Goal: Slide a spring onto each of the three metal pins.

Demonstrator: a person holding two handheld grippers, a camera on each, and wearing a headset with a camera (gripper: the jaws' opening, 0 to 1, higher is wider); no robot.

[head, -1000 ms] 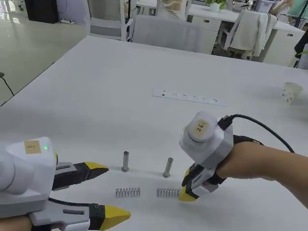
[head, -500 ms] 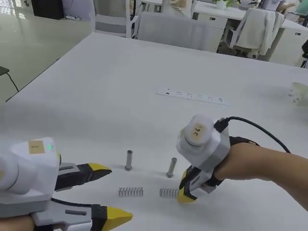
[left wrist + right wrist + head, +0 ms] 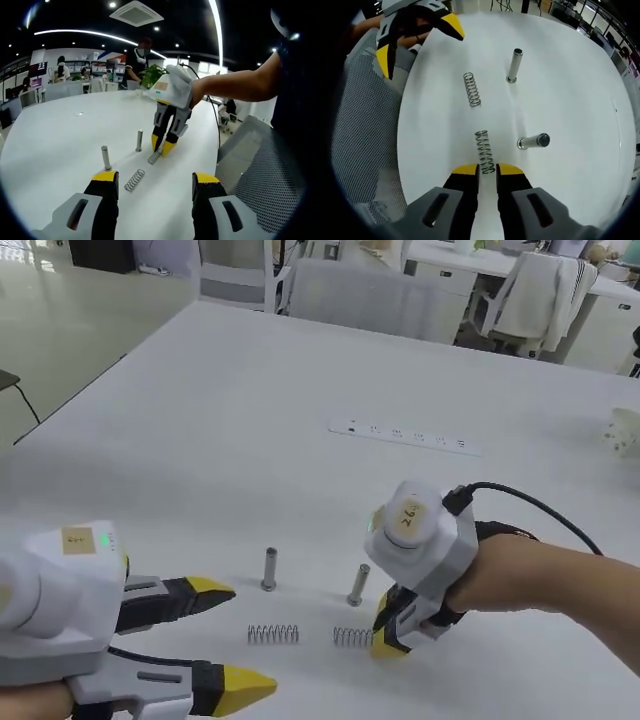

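Springs, two of them, are seen lying flat on the white table [image 3: 200,420], in one line with a gap between them: the left spring [image 3: 273,634] and the right spring [image 3: 352,637]. Just behind them two metal pins are stood upright on the tabletop. The left pin [image 3: 269,569] is placed beyond the left spring and the right pin [image 3: 358,585] beyond the right spring. Each pin is set apart from the springs, and both pins are bare.

The right gripper [image 3: 385,632] is held at the table surface by the right end of the right spring, with its yellow tips pointed down and to the left. In the right gripper view its jaws are brought almost together, only a narrow slot being left, and the near end of the right spring is lodged in that slot. The coil seems to be pinched by the tips, though firm contact cannot be confirmed from this angle. The rest of that spring is laid out on the table ahead of the jaws.

The left gripper [image 3: 230,635] is held low at the near left, just short of the left spring. Its jaws are spread wide and nothing is caught between them.

A white power strip [image 3: 405,437] is laid farther back on the table, and a pale cup [image 3: 625,430] is stood near the far right edge. Office chairs [image 3: 350,300] are ranged behind the table.
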